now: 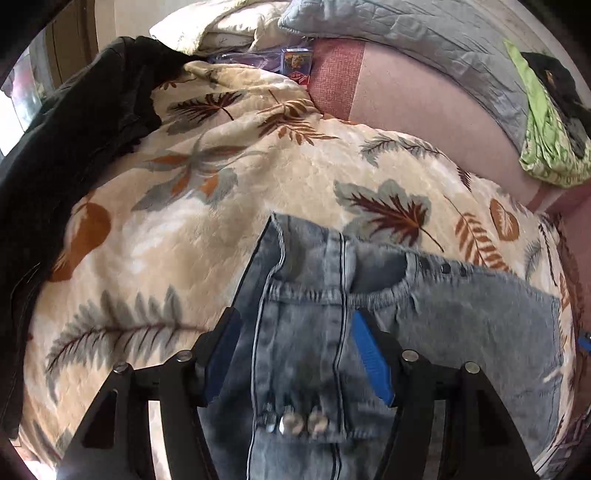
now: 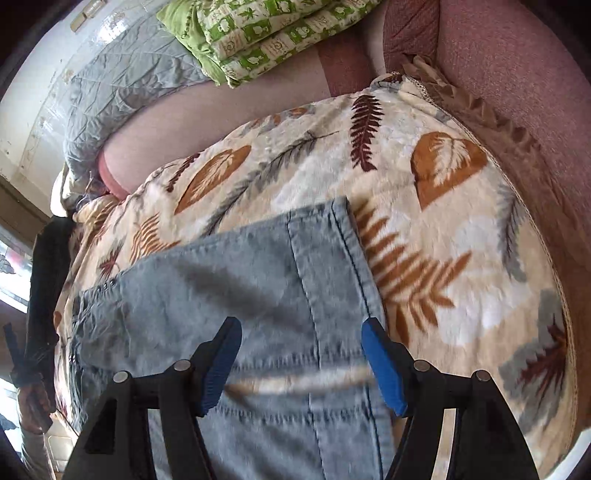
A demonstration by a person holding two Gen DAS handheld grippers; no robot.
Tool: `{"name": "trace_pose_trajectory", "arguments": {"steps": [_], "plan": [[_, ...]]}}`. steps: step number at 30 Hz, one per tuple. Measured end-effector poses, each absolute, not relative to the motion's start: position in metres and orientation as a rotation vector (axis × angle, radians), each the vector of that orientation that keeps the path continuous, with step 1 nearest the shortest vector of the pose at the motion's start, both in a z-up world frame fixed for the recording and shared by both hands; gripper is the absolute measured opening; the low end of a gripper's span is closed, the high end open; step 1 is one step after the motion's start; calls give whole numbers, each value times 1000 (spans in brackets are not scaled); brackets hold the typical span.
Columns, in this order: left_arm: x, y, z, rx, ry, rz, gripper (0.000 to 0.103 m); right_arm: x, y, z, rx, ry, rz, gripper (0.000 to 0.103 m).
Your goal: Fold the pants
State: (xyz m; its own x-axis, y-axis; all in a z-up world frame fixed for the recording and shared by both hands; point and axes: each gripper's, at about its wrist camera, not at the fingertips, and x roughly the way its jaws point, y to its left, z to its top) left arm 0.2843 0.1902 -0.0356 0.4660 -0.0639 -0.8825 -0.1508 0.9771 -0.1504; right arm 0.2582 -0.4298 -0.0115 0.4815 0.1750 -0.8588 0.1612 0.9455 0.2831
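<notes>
Light blue jeans lie folded on a cream leaf-print blanket (image 1: 229,192). In the left wrist view I see the waistband end (image 1: 314,295) with pocket and metal buttons. My left gripper (image 1: 295,332) is open, its blue-padded fingers either side of the waistband fabric, just above it. In the right wrist view the leg-hem end of the jeans (image 2: 280,280) lies flat, a hem edge near the bottom. My right gripper (image 2: 301,339) is open above the denim, fingers straddling a seam. The left gripper (image 2: 22,365) and the hand holding it show at the far left.
A black garment (image 1: 85,129) lies at the blanket's left edge. A grey quilt (image 1: 424,40) and a green patterned pillow (image 2: 266,33) sit at the back. Pink sofa fabric (image 2: 517,81) borders the blanket (image 2: 461,229) on the right.
</notes>
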Motion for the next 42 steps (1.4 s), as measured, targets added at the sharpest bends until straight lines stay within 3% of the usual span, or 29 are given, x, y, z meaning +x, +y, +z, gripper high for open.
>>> {"name": "trace_pose_trajectory", "arguments": {"steps": [7, 8, 9, 10, 13, 14, 17, 26, 34, 38, 42], "plan": [[349, 191, -74, -226, 1163, 90, 51, 332, -448, -41, 348, 1122, -42, 71], [352, 190, -78, -221, 1171, 88, 41, 339, -448, -45, 340, 1130, -46, 71], [356, 189, -81, -207, 1181, 93, 21, 344, -447, -49, 330, 1136, -53, 70], [359, 188, -83, -186, 1187, 105, 13, 350, -445, -53, 325, 1142, -53, 69], [363, 182, -86, -138, 1194, 118, 4, 364, -442, -67, 302, 1176, -68, 46], [364, 179, -86, -114, 1194, 118, 3, 367, -440, -71, 282, 1188, -75, 33], [365, 175, -83, -85, 1180, 125, 2, 364, -438, -65, 253, 1152, -93, 16], [314, 182, -7, -148, 1002, 35, 2, 307, -438, 11, 279, 977, -46, 15], [193, 189, 67, -174, 839, -98, 2, 194, -437, 75, 301, 833, 11, 15], [118, 205, 67, -190, 815, -152, 2, 113, -442, 80, 318, 785, 40, 15], [63, 217, 19, -168, 934, -209, 3, 39, -446, 38, 337, 810, 52, 16]]}}
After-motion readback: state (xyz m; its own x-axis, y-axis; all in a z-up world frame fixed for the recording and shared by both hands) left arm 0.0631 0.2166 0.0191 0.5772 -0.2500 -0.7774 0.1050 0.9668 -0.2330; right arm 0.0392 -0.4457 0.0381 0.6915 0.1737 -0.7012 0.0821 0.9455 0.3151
